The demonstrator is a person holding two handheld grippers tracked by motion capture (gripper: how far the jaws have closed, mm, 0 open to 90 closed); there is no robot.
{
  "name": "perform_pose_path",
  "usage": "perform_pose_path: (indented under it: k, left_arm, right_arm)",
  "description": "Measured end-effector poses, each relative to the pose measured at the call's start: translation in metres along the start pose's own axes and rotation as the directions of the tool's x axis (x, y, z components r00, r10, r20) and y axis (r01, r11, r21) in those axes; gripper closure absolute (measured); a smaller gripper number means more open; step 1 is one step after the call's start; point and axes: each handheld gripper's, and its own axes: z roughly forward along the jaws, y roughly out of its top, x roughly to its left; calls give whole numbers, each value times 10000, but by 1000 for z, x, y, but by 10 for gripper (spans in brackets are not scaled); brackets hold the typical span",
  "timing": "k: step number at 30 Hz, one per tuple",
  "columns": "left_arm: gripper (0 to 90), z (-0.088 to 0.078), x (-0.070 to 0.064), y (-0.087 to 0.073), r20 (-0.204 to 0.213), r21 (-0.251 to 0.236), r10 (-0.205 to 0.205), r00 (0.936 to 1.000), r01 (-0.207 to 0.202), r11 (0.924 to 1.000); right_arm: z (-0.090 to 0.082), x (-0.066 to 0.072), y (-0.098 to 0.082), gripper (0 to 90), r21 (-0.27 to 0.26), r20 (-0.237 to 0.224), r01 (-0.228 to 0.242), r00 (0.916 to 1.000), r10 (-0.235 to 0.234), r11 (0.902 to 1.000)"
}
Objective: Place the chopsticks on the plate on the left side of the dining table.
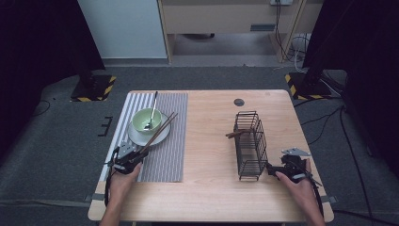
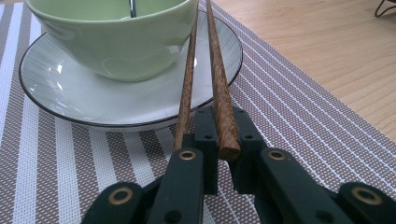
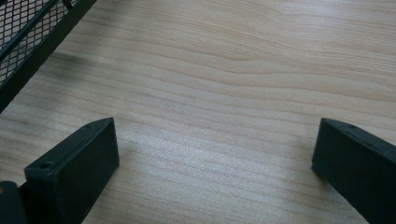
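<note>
The left gripper has its jaws clamped on one chopstick, the other chopstick lying just outside them; both lean across the plate (beside the green bowl). The right gripper gapes wide over bare table.

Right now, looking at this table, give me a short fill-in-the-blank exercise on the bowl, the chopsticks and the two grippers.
1. The left gripper is shut on a ____ chopstick.
2. The green bowl sits on a white ____.
3. The right gripper hovers open beside the black wire ____.
4. Inside the bowl stands a metal ____.

Missing words: wooden; plate; rack; spoon
</note>
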Motion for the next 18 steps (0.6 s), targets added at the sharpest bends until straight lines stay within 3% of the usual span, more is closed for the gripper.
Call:
perform_pose_path:
  k: [7,18]
  left_arm:
    - [830,-1,-4,-3,-146,167,302,9994,-300,9994]
    - [829,-3,-2,-8,-242,279,260,9994,-253,9993]
  right_arm:
    - [0,0,0,6,0,-3,2,10000,-2,10000]
    - [0,0,0,6,2,-3,0,10000,0,10000]
